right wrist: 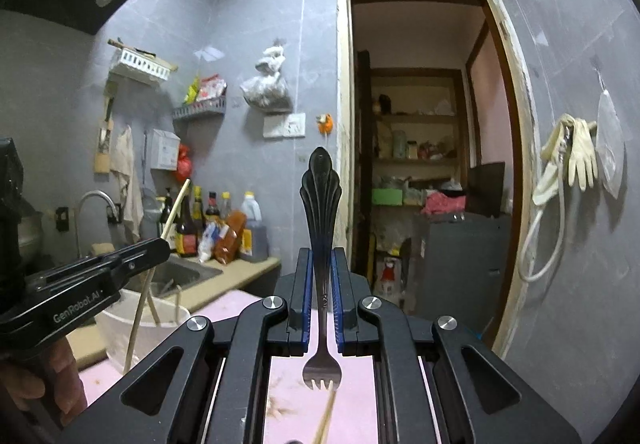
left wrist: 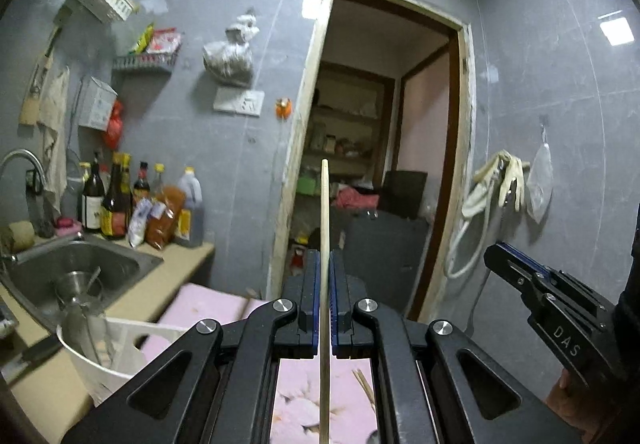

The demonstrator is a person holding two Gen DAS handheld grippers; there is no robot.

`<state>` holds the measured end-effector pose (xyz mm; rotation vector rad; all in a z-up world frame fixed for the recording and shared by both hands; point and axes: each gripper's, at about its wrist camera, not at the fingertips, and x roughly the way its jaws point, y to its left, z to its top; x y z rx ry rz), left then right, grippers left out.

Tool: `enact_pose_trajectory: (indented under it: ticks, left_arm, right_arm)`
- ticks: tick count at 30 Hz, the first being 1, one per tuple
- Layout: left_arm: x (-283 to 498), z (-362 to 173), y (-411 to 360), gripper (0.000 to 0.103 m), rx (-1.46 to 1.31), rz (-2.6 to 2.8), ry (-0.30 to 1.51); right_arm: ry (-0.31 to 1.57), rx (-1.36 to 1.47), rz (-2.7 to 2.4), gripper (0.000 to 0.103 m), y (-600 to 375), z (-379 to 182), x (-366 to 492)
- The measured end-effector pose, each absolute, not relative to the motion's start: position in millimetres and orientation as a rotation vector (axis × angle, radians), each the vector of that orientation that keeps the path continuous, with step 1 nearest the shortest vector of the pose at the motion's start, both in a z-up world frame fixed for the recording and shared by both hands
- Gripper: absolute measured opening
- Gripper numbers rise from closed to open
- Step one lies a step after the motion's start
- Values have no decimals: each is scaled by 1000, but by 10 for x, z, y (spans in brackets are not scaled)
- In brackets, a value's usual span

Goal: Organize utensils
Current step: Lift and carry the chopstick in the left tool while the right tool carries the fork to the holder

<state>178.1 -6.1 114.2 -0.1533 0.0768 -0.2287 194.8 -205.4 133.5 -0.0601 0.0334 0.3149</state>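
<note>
My left gripper (left wrist: 325,264) is shut on a pale wooden chopstick (left wrist: 325,228) that stands upright between the pads, above the pink mat (left wrist: 208,304). My right gripper (right wrist: 321,264) is shut on a dark metal fork (right wrist: 320,204), handle up and tines down over the pink mat (right wrist: 360,396). A white slotted utensil basket (left wrist: 120,348) stands at the lower left with metal utensils in it; in the right wrist view the basket (right wrist: 140,320) holds chopsticks. Loose chopsticks (left wrist: 366,388) lie on the mat below. The right gripper (left wrist: 532,284) also shows at the right of the left wrist view.
A steel sink (left wrist: 72,268) with a tap (left wrist: 24,160) is at the left, with sauce bottles (left wrist: 116,200) behind it on the beige counter (left wrist: 176,264). An open doorway (left wrist: 380,164) is ahead. Gloves (right wrist: 576,152) hang on the right wall.
</note>
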Motion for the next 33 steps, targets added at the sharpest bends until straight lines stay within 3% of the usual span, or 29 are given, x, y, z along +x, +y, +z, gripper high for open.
enact_pose_trajectory:
  ticks: [9, 20, 33]
  left_arm:
    - [1773, 1468, 682, 2, -190, -183, 6]
    - [2147, 1392, 1706, 2, -319, -155, 68]
    - [2430, 1025, 1995, 2, -383, -1, 60]
  right_arm:
    - [-36, -25, 403, 6, -1621, 1661, 1911]
    - [-55, 19, 609, 6, -932, 2004, 2038]
    - [92, 17, 687, 6, -383, 1634, 2607]
